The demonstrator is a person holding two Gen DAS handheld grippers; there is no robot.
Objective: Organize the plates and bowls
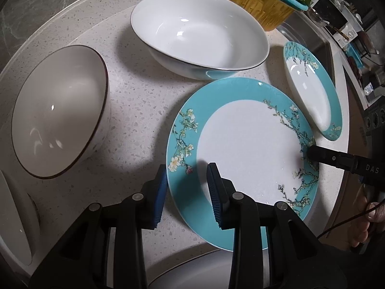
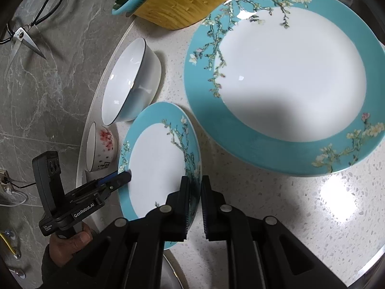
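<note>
Slippage is the risk in the left wrist view: the left gripper (image 1: 187, 168) stands open astride the plate (image 1: 247, 149) on the counter (image 1: 134, 101), and a 1-sided lift could tip it against the bowl (image 1: 199, 36).

In the right wrist view, the right gripper (image 2: 195, 180) is narrowed around the same plate's rim. Whether it pinches is unclear.

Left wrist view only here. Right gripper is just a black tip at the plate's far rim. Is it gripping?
Observer: The right gripper straddles the small teal plate at its rim. The jaws are narrow, and I can't tell if they touch it.
Operator: Anything outside my frame?
Observer: Scissors lie open on the grey counter.
Operator: Bowls?
Observer: A small bowl with red flowers on its outside sits beside the white bowl.
</note>
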